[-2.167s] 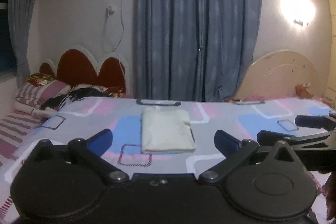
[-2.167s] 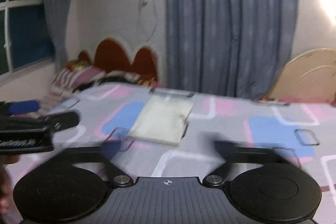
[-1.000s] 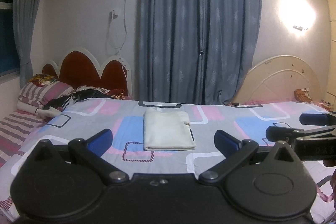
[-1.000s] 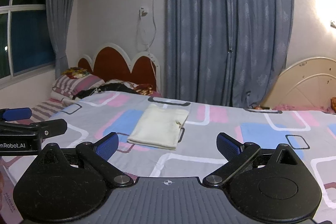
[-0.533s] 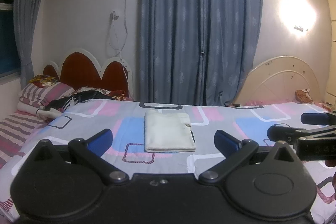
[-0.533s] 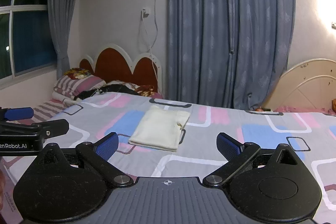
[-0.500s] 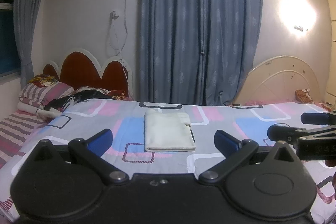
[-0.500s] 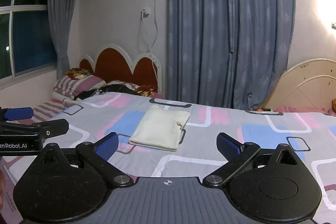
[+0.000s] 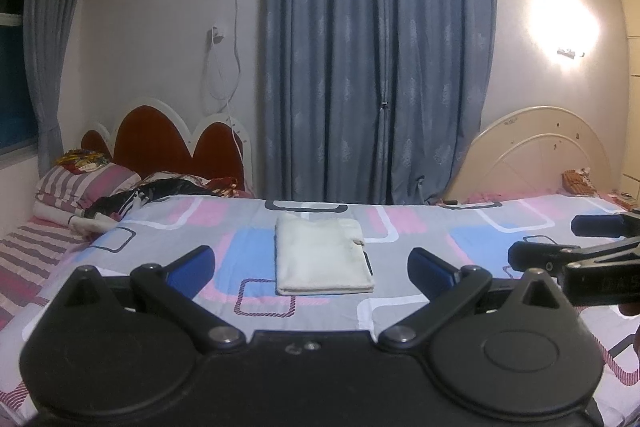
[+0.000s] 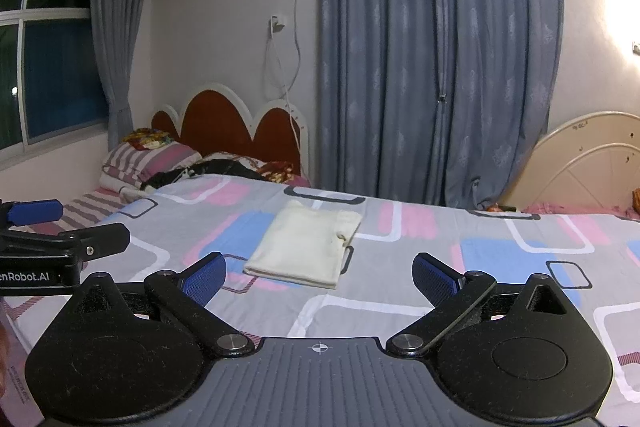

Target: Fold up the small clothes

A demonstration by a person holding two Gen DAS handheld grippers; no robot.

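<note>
With both my left tongs (image 9: 311,262) and right tongs (image 10: 319,270) spread wide and empty, I'd keep them level and clear of the cream garment (image 9: 322,256), which lies neatly folded mid-bed (image 9: 416,303) beyond them.

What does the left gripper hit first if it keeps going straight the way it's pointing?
Probably the folded cream garment, which lies flat on the patterned bedspread, centred between the open fingers of the left gripper. The camera looks nearly level, though, so it might pass above the garment toward the grey curtain.
</note>
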